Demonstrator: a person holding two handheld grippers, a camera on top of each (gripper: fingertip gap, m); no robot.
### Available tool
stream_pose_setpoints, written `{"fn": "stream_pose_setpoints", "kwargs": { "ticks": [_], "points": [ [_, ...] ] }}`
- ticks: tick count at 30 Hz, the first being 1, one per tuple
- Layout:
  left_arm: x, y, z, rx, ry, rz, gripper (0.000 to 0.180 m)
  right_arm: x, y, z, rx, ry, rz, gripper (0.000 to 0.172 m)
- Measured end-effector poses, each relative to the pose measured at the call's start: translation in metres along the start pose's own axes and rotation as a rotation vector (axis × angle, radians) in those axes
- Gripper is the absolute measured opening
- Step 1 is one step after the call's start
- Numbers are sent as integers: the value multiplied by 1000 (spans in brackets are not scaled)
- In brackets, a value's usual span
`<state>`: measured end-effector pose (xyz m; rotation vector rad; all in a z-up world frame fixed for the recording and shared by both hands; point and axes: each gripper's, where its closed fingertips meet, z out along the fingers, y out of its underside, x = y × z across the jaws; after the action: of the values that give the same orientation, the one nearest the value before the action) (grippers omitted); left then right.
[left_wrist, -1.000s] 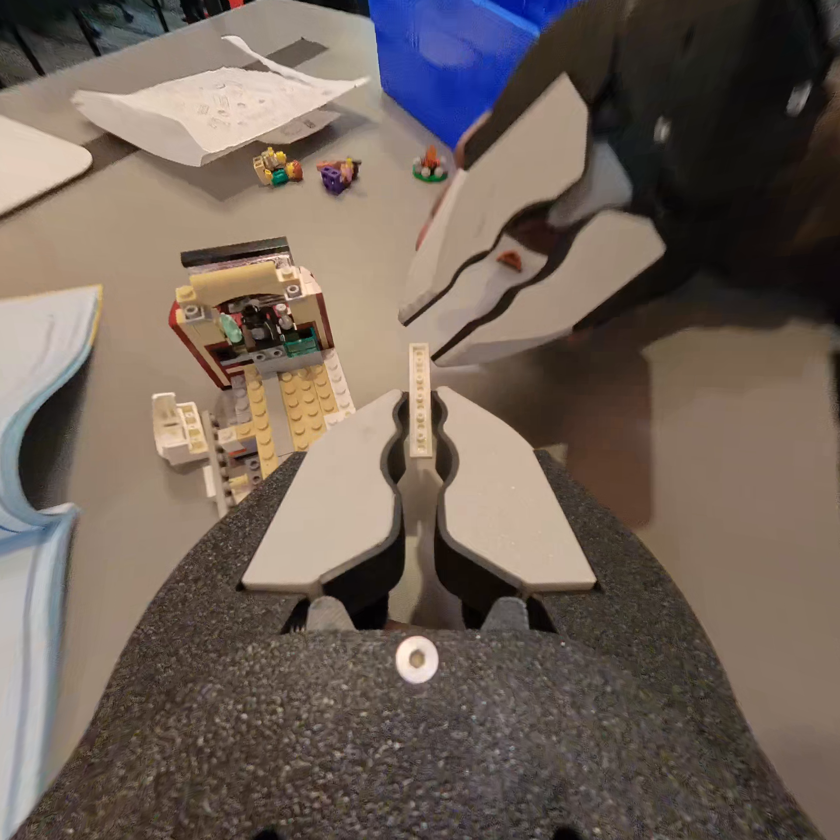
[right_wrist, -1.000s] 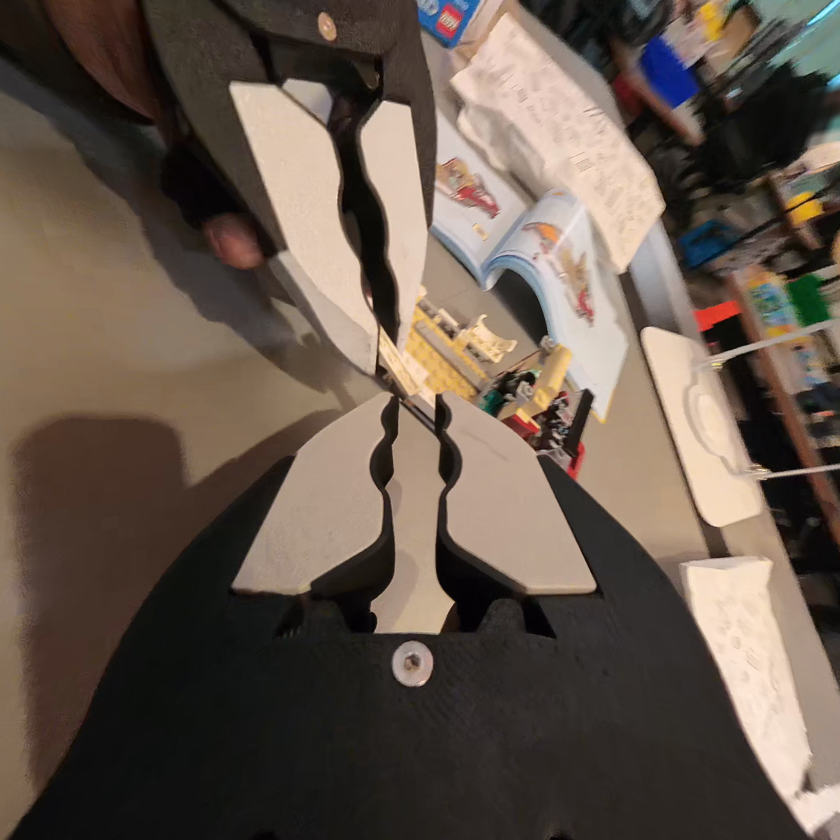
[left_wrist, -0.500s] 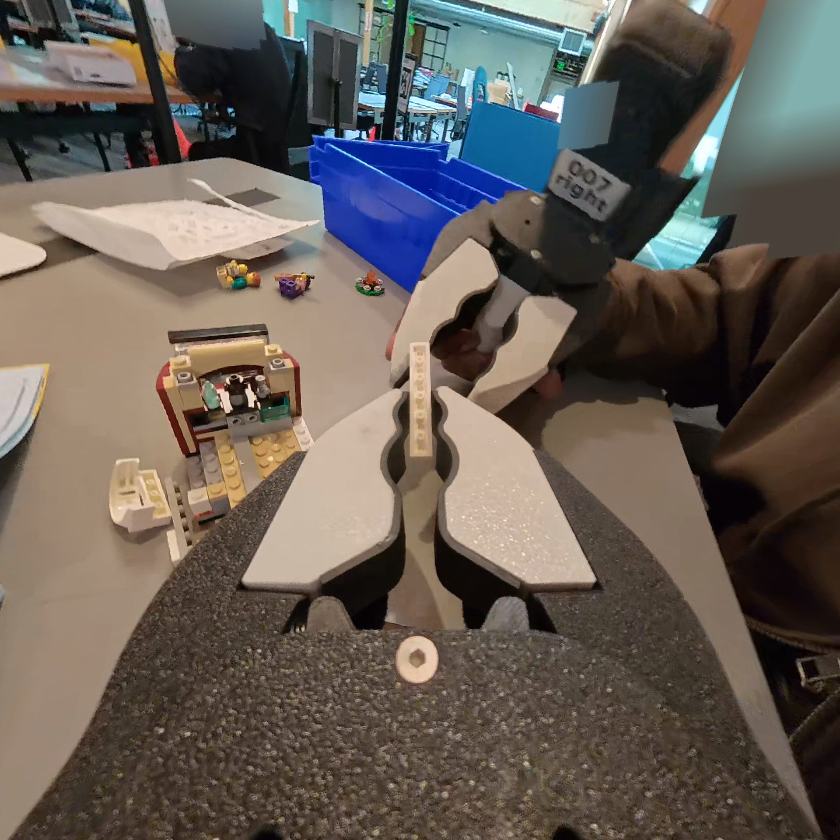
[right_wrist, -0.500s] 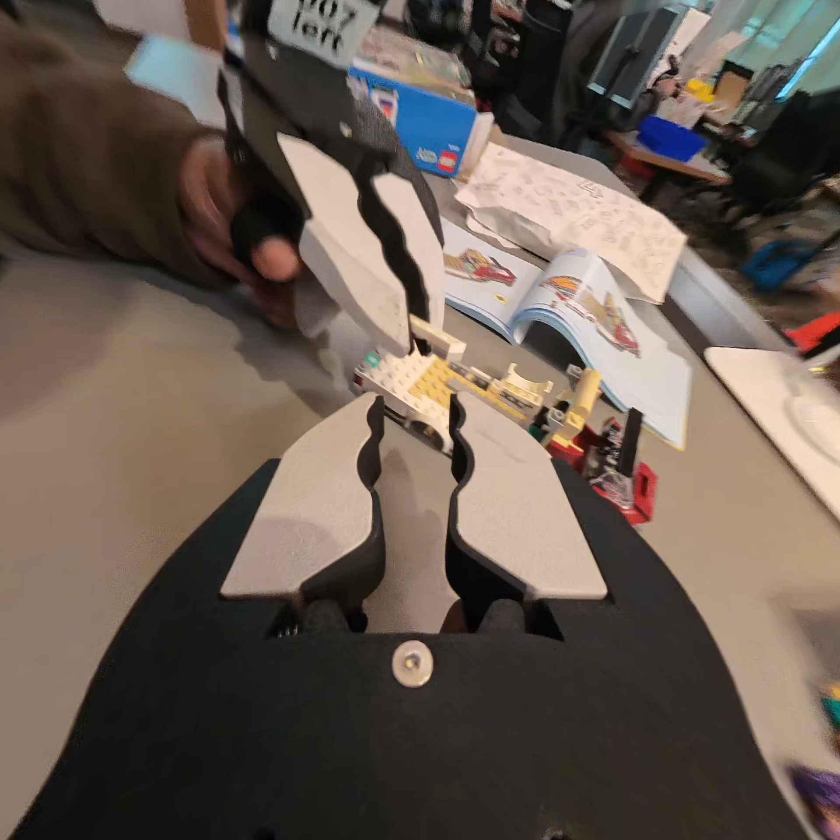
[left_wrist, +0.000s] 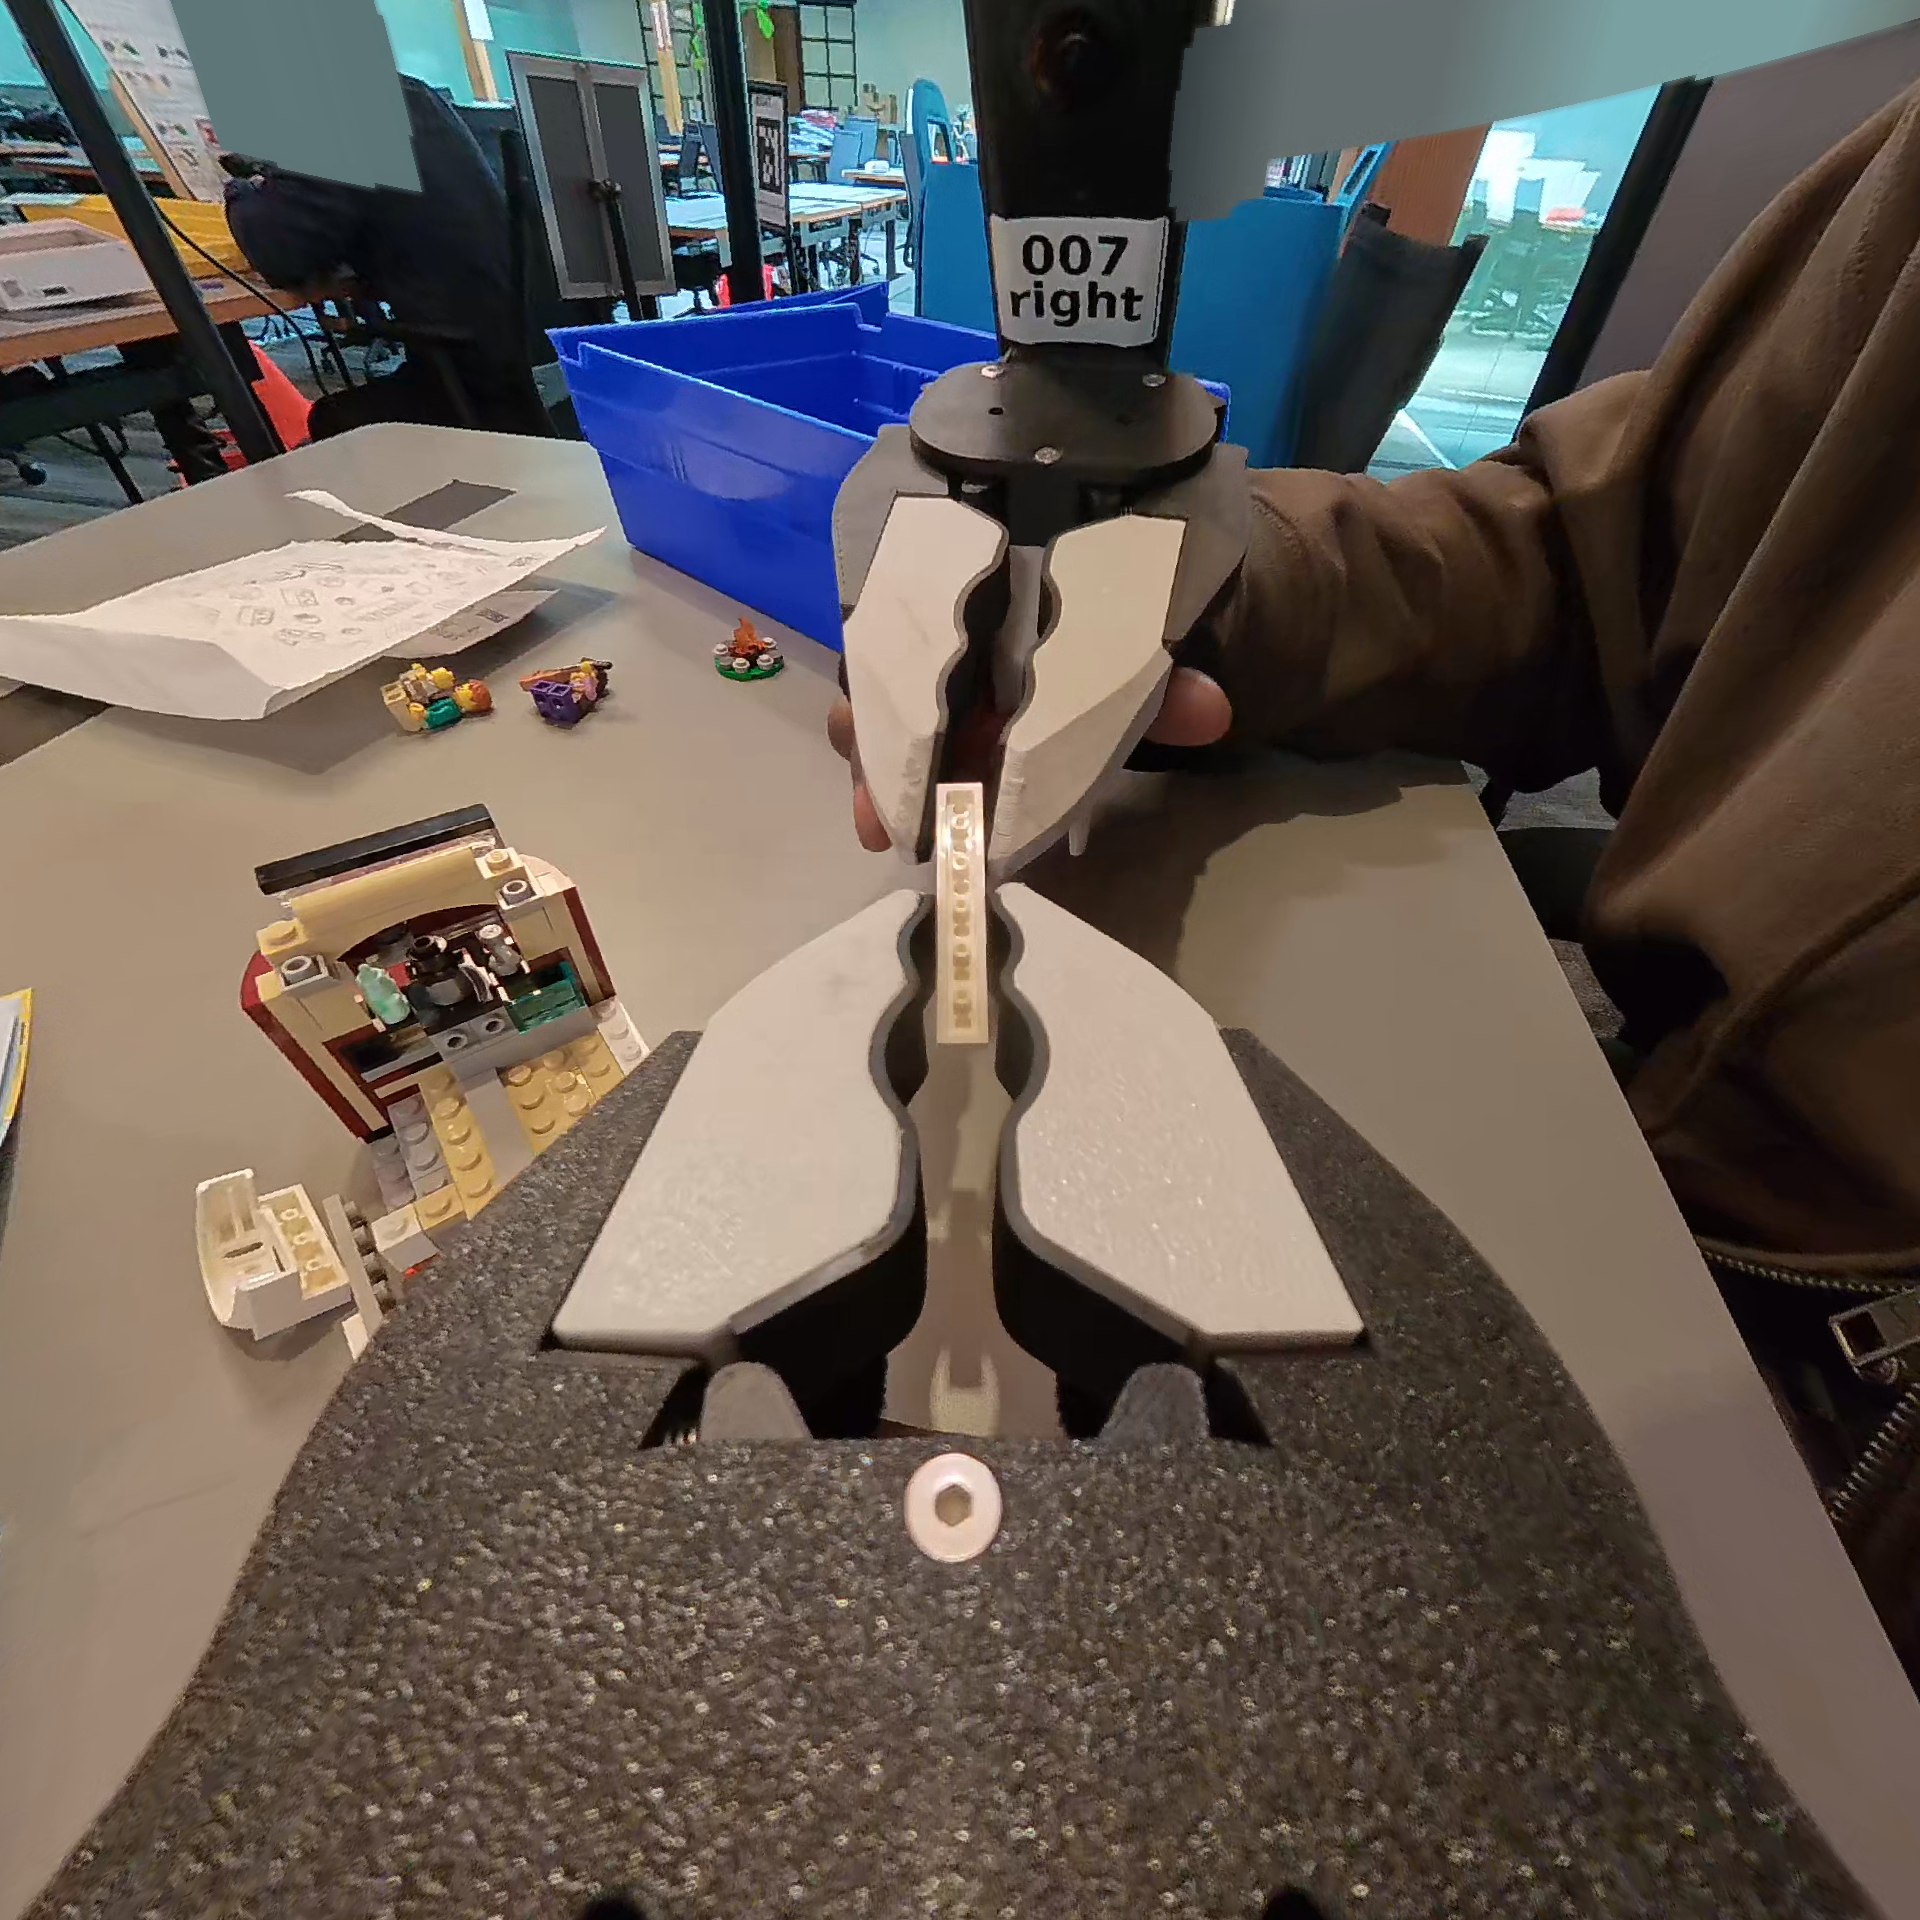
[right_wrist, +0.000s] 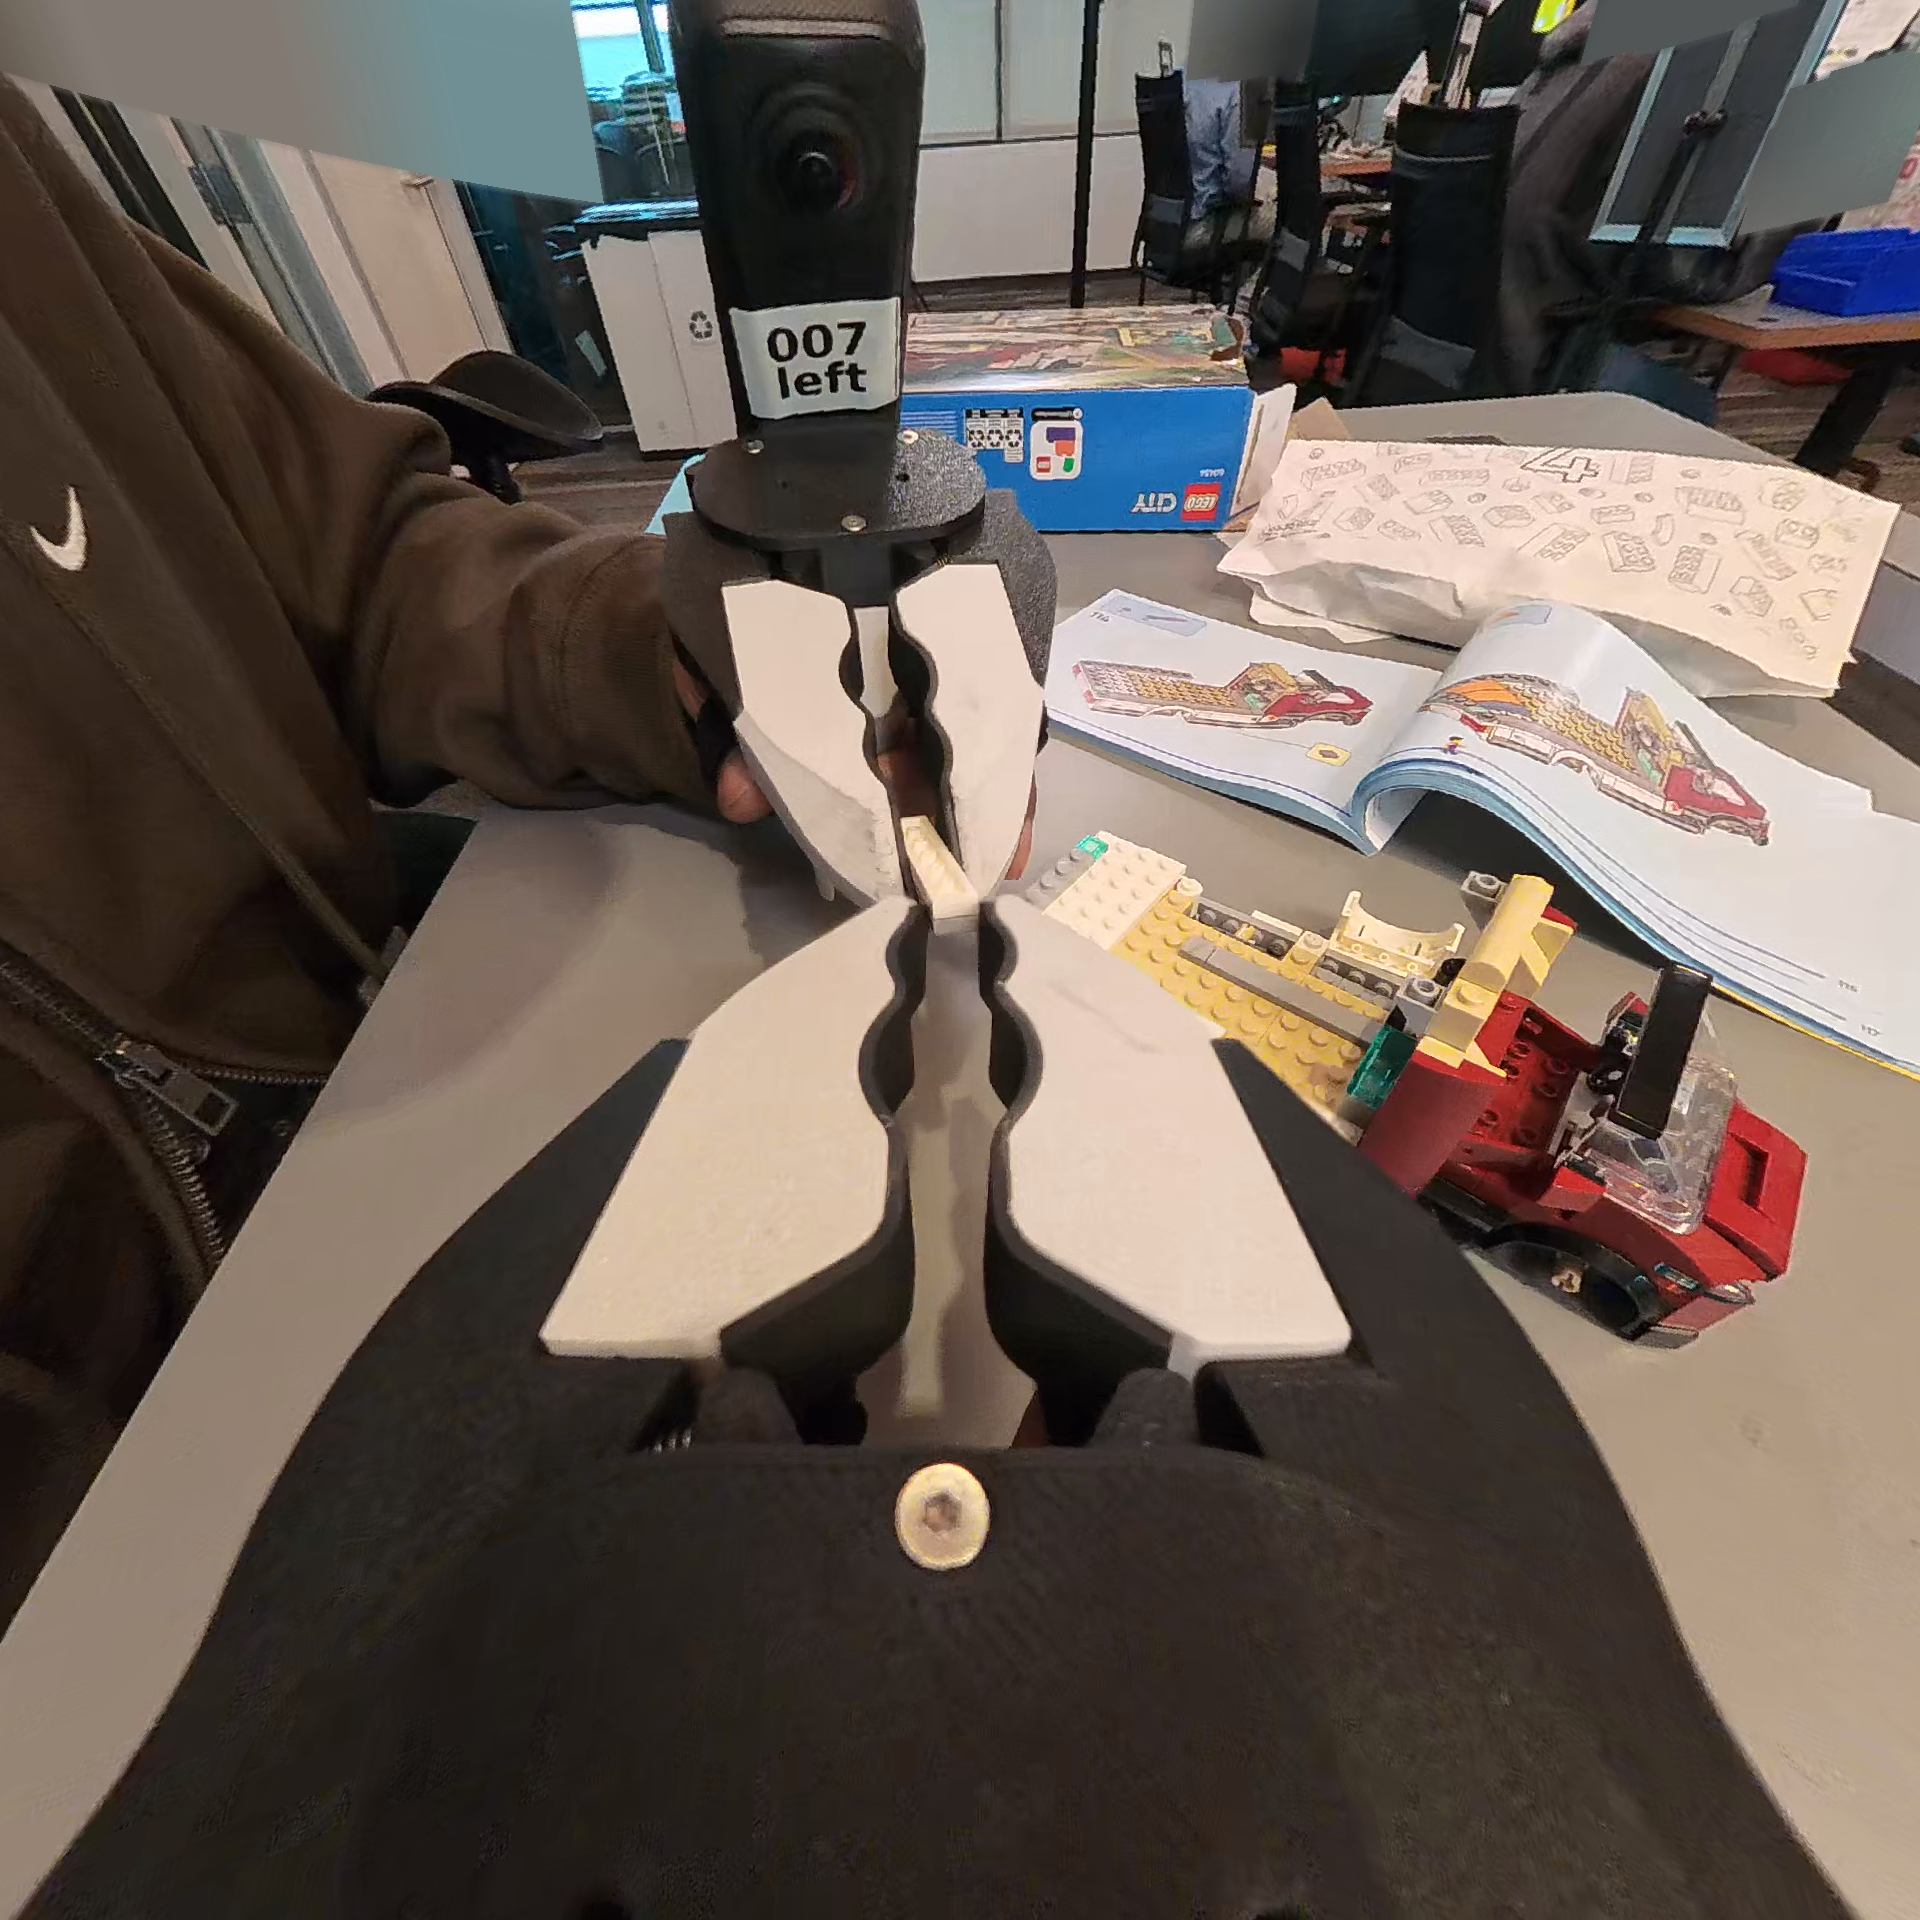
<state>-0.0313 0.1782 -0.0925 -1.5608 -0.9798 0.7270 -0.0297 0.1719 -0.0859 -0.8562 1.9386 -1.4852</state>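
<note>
White plate (left_wrist: 961, 914), long and studded, bridges both grippers above the table (left_wrist: 1299, 1039); left gripper (left_wrist: 961, 909) clamps its near half, right gripper (right_wrist: 948, 912) is closed narrow on the far end, pads on both edges; any twist or pull between the two could snap it free or drop it beside the red truck (right_wrist: 1558, 1122); grippers carry white labels; box (right_wrist: 1091, 457) and booklet (right_wrist: 1455, 748) bear print.

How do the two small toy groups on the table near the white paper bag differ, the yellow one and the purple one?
The yellow toy group lies nearest the white paper bag; the purple toy group lies further toward the blue bin. The yellow one also shows teal and orange parts; the purple one shows a brown part. Both rest loose on the grey table.
</note>
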Motion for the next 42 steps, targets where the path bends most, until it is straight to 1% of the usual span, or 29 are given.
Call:
{"fn": "stream_pose_setpoints", "kwargs": {
  "ticks": [4, 6, 11, 14, 18, 20, 24, 26, 30, 33, 37, 42],
  "points": [
    [2, 0, -1, -2, 22, -12, 8, -2, 0, 0, -12, -8, -13, 8],
    [5, 1, -1, -7, 61, -47, 8, -5, 2, 0, -24, -22, -41, 8],
    [16, 0, -2, 6, 212, -244, 8, -13, 1, -1, -29, -56, -124, 8],
    [20, 2, -2, 0, 271, -330, 8, -16, 3, -2, -46, -64, -168, 8],
    [21, -1, -3, 23, 295, -370, 8, -17, 2, -2, -40, -60, -184, 8],
    [18, 0, -3, 18, 256, -319, 8, -15, 1, -2, -42, -54, -154, 8],
    [14, -1, -3, 0, 129, -74, 8, -14, -1, -1, -38, -57, -66, 8],
    [13, 0, -2, -15, 85, 11, 8, -14, 0, -1, -45, -58, -52, 8],
    [13, 1, -1, -23, 41, 104, 8, -15, 1, -2, -57, -59, -27, 8],
    [15, 3, 0, -44, 32, 150, 8, -17, 3, -3, -73, -58, -51, 8],
    [17, 2, -2, -33, 98, 30, 8, -17, 3, -2, -86, -24, -124, 7],
    [25, -2, -4, 11, 260, -225, 8, -20, -1, -3, -99, 5, -249, 8]
  ]
}}
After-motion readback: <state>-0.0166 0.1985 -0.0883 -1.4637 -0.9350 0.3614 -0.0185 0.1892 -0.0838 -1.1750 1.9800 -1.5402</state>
